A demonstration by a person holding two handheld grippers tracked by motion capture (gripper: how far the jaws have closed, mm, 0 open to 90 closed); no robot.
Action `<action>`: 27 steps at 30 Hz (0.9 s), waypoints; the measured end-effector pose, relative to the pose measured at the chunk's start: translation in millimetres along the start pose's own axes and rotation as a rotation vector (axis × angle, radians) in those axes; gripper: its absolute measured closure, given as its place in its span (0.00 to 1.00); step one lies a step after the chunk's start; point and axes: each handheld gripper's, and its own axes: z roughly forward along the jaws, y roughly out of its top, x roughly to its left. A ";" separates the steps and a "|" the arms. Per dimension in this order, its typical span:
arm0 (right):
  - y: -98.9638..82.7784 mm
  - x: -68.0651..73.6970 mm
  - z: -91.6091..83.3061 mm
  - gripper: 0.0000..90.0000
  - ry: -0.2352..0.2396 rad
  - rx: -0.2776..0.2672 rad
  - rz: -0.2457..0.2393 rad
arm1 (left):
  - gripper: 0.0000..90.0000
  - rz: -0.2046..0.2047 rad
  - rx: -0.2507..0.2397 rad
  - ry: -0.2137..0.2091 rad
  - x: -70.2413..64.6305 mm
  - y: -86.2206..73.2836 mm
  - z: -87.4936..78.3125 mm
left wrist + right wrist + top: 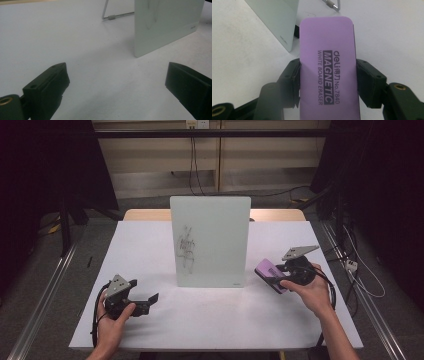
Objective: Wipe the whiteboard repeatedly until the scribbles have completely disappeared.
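Right gripper (328,75) clenched on purple eraser (328,62) near table's (150,245) right edge; left gripper (117,82) released; hazard: freestanding whiteboard (210,240) likely tips if wiped unbraced.

A whiteboard (210,241) stands upright near the middle of the table (150,245), propped on a wire stand (113,17) behind it. To its right, just beside its lower corner, the right gripper (280,279) grips an eraser (270,274) by its two long sides. Over on the left, nearer the front edge, the left gripper (145,302) sits with jaws spread wide, pointing toward the board's base, well apart from it.
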 end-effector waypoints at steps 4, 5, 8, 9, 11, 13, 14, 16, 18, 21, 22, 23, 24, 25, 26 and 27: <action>0.2 2.3 0.7 0.47 0.012 -0.007 -0.003 | 0.05 -0.005 -0.007 0.001 -0.2 0.9 -0.9; 0.7 4.7 0.7 0.47 0.016 -0.010 -0.017 | 0.05 0.004 -0.011 0.001 -0.8 1.8 -1.9; 2.6 8.9 -2.0 0.47 0.017 -0.034 -0.045 | 0.05 0.014 -0.010 0.002 -1.5 2.0 -2.9; 3.4 10.9 -3.8 0.47 0.011 -0.047 -0.057 | 0.05 0.016 -0.009 0.002 -2.2 1.8 -4.1; 5.1 15.6 -7.8 0.47 0.001 -0.076 -0.078 | 0.05 0.012 -0.009 0.005 -2.5 1.2 -4.9; 6.2 18.4 -10.4 0.47 -0.002 -0.092 -0.085 | 0.05 0.016 -0.006 0.007 -2.5 1.1 -5.2; 6.2 18.4 -10.4 0.47 -0.002 -0.092 -0.085 | 0.05 0.016 -0.006 0.007 -2.5 1.1 -5.2; 7.9 21.0 -12.9 0.47 -0.002 -0.109 -0.094 | 0.05 0.015 -0.006 0.006 -2.6 1.4 -4.7; 8.7 23.0 -13.4 0.47 0.004 -0.115 -0.099 | 0.05 0.017 -0.006 0.004 -2.8 1.9 -3.6; 10.8 26.7 -13.4 0.47 0.012 -0.122 -0.110 | 0.05 0.018 -0.002 0.003 -2.8 1.6 -3.4; 11.9 28.2 -13.5 0.47 0.008 -0.128 -0.118 | 0.05 0.021 -0.001 0.003 -2.4 1.3 -3.2; 11.9 28.2 -13.5 0.47 0.008 -0.128 -0.118 | 0.05 0.021 -0.001 0.003 -2.4 1.3 -3.2; 14.4 31.6 -13.6 0.47 0.012 -0.136 -0.128 | 0.05 0.020 -0.001 0.003 -2.2 1.3 -3.2; 15.5 33.2 -13.5 0.47 0.015 -0.137 -0.132 | 0.05 0.019 -0.002 0.003 -1.8 1.5 -3.4; 16.4 34.7 -13.0 0.47 0.021 -0.136 -0.135 | 0.05 0.019 -0.001 0.003 -1.6 1.5 -3.5; 17.2 36.2 -12.3 0.47 0.032 -0.137 -0.132 | 0.05 0.019 -0.001 0.003 -1.4 1.4 -3.4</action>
